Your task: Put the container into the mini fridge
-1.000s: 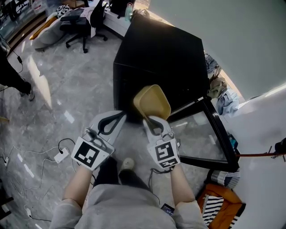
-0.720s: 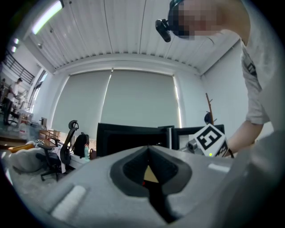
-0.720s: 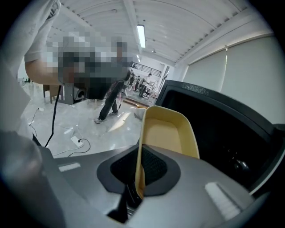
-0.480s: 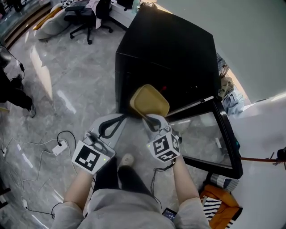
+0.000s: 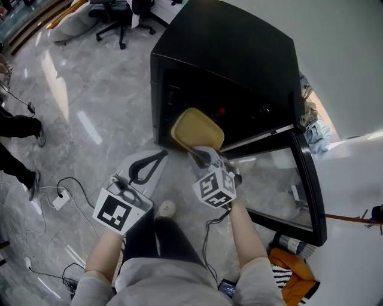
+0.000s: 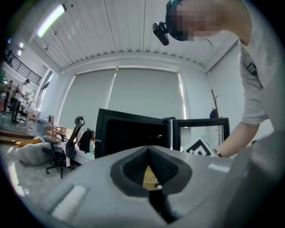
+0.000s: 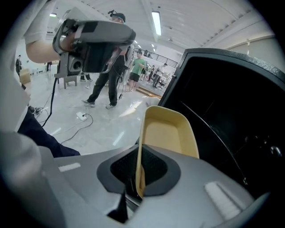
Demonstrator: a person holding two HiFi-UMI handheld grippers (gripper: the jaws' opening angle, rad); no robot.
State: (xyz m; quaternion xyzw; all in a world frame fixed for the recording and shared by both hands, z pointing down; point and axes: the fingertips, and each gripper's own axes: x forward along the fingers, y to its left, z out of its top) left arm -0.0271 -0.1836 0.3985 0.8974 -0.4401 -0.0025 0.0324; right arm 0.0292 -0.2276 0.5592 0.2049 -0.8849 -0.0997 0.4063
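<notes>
The right gripper (image 7: 138,180) has its jaws pinched on the near rim of the yellow container (image 7: 171,133), held edge-up before the open mini fridge (image 7: 231,111) with its dark interior.

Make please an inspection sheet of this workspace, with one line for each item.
Surface: glossy grey stone floor.
Job's things: yellow plastic container held at the mouth of the black mini fridge; its glass door stands open.
Clutter: orange striped bag; heap of clothes beside the fridge.
Grippers: left gripper shut, empty; right gripper shut on the container's rim.
Cables: white cables and power strip on the floor.
Surroundings: black office chair, a person's legs, white wall.
</notes>
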